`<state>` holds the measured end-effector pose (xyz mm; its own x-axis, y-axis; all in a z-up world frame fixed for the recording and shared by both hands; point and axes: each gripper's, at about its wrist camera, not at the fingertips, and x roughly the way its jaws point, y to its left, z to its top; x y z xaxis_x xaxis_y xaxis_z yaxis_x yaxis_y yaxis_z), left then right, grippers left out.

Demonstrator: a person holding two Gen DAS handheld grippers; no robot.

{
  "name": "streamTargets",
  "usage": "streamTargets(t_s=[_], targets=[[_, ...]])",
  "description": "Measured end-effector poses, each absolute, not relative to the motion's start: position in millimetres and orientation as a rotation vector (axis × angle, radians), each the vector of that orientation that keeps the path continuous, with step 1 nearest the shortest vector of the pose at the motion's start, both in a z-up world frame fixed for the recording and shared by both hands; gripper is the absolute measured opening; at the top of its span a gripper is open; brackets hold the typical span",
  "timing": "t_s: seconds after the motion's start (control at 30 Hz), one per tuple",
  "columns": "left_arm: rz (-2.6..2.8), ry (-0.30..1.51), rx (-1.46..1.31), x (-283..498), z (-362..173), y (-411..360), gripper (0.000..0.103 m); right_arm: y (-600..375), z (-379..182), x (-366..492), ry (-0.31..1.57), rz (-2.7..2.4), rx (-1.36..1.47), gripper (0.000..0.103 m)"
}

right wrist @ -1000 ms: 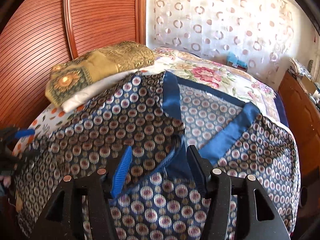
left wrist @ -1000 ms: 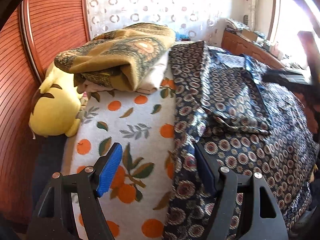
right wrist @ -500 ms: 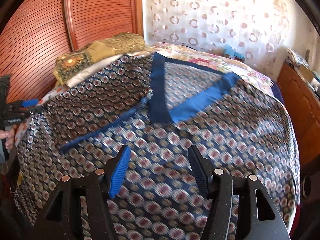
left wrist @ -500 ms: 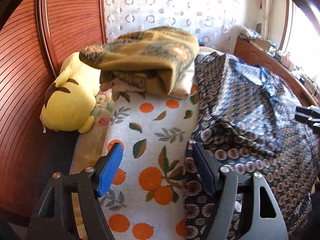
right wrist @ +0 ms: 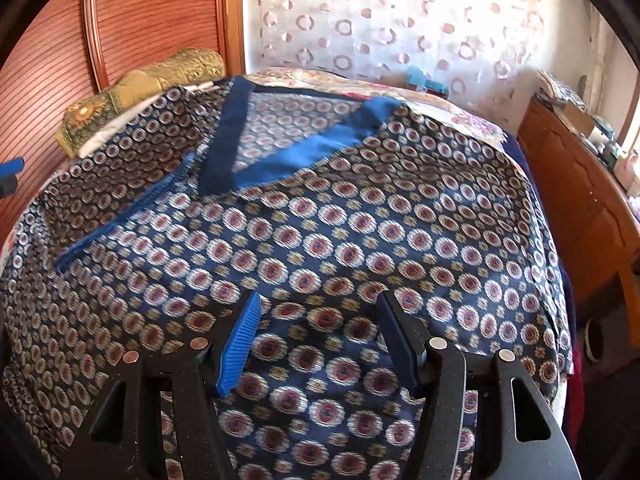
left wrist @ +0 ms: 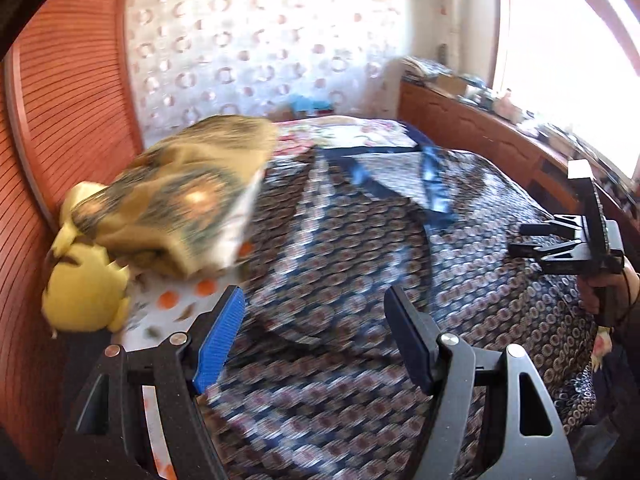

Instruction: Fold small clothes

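A silky medallion-print garment (right wrist: 340,240) with plain blue neckband lies spread flat across the bed (right wrist: 460,114) — both grippers, left gripper (left wrist: 316,340) and right gripper (right wrist: 320,340), hover above it, jaws wide, empty.

We note a bed (right wrist: 472,120) with a floral cover at its far end and an orange-print sheet (left wrist: 172,308) along its left edge. A navy patterned garment (right wrist: 360,240), blue-trimmed at the neckline, lies spread flat over most of it. At the far left sit a folded ochre blanket (right wrist: 140,88) and, near it, a yellow plush toy (left wrist: 84,296).
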<state>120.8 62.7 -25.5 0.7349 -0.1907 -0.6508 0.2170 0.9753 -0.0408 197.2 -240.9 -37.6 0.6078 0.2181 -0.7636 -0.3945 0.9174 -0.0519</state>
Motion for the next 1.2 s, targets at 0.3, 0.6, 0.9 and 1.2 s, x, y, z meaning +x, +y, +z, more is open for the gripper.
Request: streamTargets(t_s=[0.3,0.6,0.9,1.2], targets=[[-0.337,0.778,0.088,179,-40,1,0.073,-260,-47,203,0.846,0.351,-0.180,0.079],[-0.396,0.809,0.135,218,-41,-36,0.073,-260,-55,208,0.863,0.351,-0.170,0.087],[-0.493,0.833,0.198,246,-40,-88,0.073,-335,-36,199,0.818,0.290,-0.056,0.087],[-0.585,0.891,0.252,256,-62,-132,0.073,-430,-44,199,0.828,0.120,0.033,0.087]])
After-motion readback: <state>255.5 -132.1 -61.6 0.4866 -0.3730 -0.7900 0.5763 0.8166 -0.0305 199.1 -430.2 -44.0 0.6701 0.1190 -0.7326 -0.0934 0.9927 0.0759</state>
